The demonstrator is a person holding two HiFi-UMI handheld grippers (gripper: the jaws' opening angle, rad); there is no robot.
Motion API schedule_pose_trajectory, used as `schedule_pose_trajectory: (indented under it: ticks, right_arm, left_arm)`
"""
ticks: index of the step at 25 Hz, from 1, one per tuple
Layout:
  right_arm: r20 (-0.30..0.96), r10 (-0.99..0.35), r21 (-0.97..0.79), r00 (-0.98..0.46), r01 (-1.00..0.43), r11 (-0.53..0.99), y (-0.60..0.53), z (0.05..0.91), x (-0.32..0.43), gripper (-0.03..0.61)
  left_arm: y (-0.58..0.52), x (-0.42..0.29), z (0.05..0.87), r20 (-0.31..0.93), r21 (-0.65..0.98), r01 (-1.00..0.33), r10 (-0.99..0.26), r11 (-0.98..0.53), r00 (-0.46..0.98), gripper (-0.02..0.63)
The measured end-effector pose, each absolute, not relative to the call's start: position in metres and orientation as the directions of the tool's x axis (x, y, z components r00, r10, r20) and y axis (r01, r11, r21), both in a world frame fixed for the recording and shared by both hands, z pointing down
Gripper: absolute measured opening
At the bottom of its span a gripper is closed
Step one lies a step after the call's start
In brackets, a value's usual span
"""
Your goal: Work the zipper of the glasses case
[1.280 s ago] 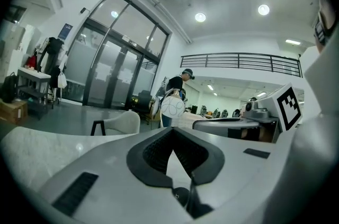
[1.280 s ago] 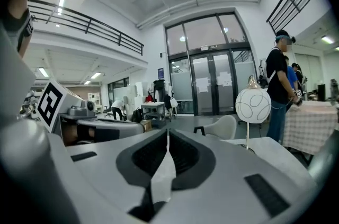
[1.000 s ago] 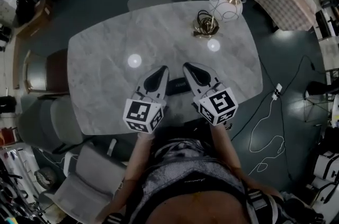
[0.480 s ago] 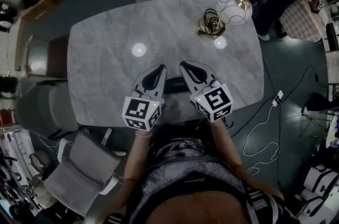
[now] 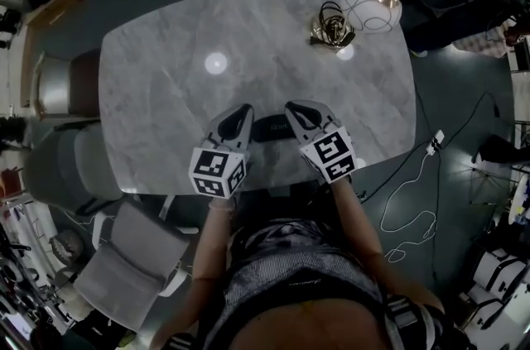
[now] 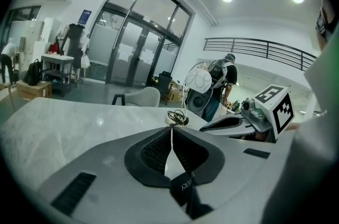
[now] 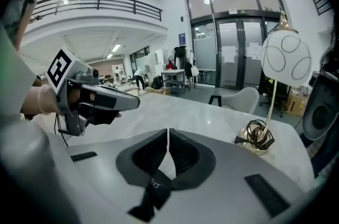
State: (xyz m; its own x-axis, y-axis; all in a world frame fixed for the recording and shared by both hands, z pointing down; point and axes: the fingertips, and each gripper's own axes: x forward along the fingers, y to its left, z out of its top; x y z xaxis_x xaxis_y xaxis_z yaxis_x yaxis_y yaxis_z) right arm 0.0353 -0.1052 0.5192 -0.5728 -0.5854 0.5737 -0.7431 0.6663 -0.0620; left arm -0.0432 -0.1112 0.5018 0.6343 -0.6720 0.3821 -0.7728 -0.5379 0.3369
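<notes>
Black glasses case [image 5: 273,127] lies on the marble counter [image 5: 166,92]. The left gripper [image 5: 245,109] and the right gripper [image 5: 291,106] flank the case, probably to reach its zipper. Left gripper view: jaws closed, nothing between. Right gripper view: jaws closed too, empty.

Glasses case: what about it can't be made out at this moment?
Head view: the glasses case shows only as a small dark strip between the left tool and right tool, which cover its ends.
Zipper: too small and dark there to tell open or closed.
Both gripper views: the case does not show; each tool's own body fills the lower frame.
</notes>
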Motion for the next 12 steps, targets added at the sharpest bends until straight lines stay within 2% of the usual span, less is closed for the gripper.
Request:
schedule_pose_trajectory:
  ticks: [12]
  right_arm:
    - [0.757,-0.423,-0.078,-0.497,-0.713,0.697,-0.08,0.606,0.04,0.064]
  left_arm:
    - [-0.093,-0.051,0.57,0.502,0.406,-0.767,-0.58,-0.497,0.641,0.0]
